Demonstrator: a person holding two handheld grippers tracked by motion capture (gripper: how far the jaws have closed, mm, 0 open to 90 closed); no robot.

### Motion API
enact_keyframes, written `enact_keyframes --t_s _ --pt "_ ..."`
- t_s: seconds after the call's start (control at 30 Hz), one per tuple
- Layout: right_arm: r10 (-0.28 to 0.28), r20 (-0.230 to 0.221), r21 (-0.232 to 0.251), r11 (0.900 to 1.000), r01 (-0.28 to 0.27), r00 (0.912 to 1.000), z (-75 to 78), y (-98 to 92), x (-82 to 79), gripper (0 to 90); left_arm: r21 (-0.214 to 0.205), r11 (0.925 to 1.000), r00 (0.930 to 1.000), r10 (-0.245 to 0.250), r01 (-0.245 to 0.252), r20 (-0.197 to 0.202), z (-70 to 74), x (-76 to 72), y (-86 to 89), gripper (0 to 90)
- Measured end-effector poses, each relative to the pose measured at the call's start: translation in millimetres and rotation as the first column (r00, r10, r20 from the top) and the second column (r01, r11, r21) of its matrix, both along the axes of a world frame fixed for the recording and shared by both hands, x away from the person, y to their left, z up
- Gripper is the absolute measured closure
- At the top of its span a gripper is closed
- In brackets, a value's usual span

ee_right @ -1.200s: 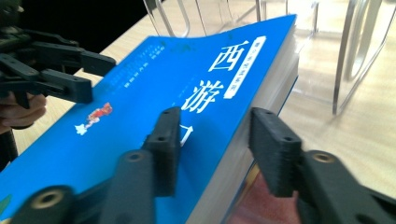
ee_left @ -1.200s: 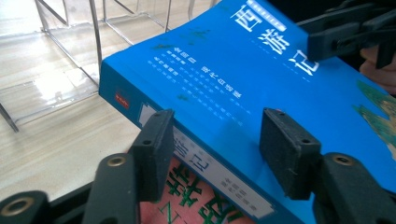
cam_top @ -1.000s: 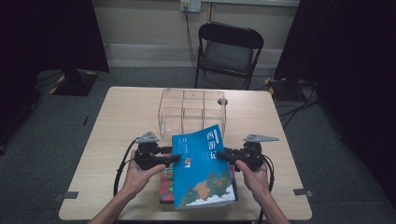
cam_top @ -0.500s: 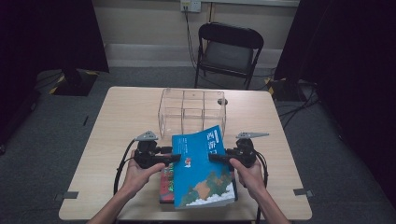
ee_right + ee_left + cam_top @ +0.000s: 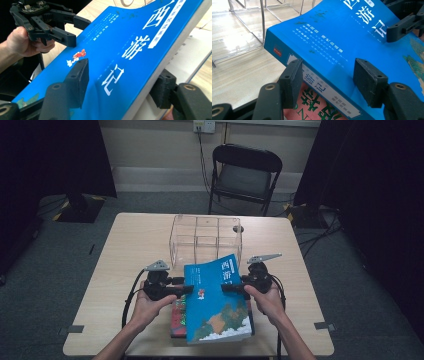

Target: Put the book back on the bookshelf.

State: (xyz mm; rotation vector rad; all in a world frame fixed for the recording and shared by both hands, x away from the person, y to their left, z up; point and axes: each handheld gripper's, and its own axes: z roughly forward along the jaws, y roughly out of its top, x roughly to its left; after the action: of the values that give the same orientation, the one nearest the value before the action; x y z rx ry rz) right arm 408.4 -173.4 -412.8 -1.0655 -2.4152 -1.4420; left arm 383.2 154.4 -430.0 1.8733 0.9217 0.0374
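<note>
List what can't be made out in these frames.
- Red book under the blue book: cover mostly hidden, high view and left gripper view.
- Small print on the blue book's cover: too small to read, high view.
- Clear divided box: contents hard to tell through the glare.
- Left hand-held gripper and right hand-held gripper: jaws straddle the blue book's edges; actual pad contact unclear.

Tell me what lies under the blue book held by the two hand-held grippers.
Under the blue book lies a red book with green lettering, flat on the table. Its left edge and a strip of cover show; the rest is covered, so its title and anything beneath it cannot be read.
</note>
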Motion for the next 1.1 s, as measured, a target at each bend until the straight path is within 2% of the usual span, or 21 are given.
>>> enact_keyframes --t_s 0.2,0.33,0.4,0.57,0.63,0.7,0.8,1.0,1.03,1.1 --pt "0.001 -0.007 -0.001 1.0000 -0.001 1.0000 1.4 9.1 2.5 36.1 0.007 0.9999 0.9999 0.010 -0.010 -0.006 0.4 -0.2 -1.2 40.3" --pt "0.013 -0.013 0.008 0.9999 -0.013 0.9998 -2.4 19.0 4.8 40.7 0.004 0.9999 0.9999 0.011 -0.010 -0.005 0.2 0.0 -1.2 39.9" --pt "0.015 -0.002 0.000 0.9999 -0.015 0.9999 -2.5 21.8 4.0 41.2 0.002 0.9999 0.9999 0.011 -0.011 -0.004 0.0 0.1 -1.2 39.8" --pt "0.010 0.004 0.004 0.9999 -0.010 0.9999 -4.0 21.0 3.4 46.9 0.004 0.9998 0.9997 0.021 -0.021 -0.014 -1.2 1.8 -3.6 35.1" --pt "0.010 0.006 0.000 0.9999 -0.010 0.9999 -4.1 20.6 2.9 51.8 0.004 0.9998 0.9997 0.021 -0.021 -0.014 -1.3 2.0 -3.5 34.1" --pt "0.021 -0.001 0.014 0.9997 -0.021 0.9998 -4.4 19.7 2.7 56.0 0.002 0.9999 0.9997 0.016 -0.016 -0.017 -1.6 3.2 -3.0 33.8" --pt "0.031 -0.015 0.033 0.9990 -0.030 0.9994 -6.2 18.8 4.2 57.6 0.004 0.9999 0.9997 0.010 -0.010 -0.021 -1.3 4.3 -2.6 33.6" --pt "0.069 -0.073 0.098 0.9933 -0.062 0.9949 -12.4 21.6 11.8 53.3 0.005 0.9999 0.9996 0.009 -0.009 -0.026 -1.1 5.3 -2.6 32.8" --pt "0.073 -0.072 0.095 0.9933 -0.066 0.9947 -12.3 22.6 11.8 53.6 0.005 0.9999 0.9996 0.010 -0.010 -0.026 -1.1 5.3 -2.7 32.7" --pt "0.063 -0.061 0.075 0.9955 -0.058 0.9961 -11.4 23.1 11.1 59.9 0.003 0.9999 0.9996 0.010 -0.010 -0.025 -1.2 5.2 -2.7 32.5"
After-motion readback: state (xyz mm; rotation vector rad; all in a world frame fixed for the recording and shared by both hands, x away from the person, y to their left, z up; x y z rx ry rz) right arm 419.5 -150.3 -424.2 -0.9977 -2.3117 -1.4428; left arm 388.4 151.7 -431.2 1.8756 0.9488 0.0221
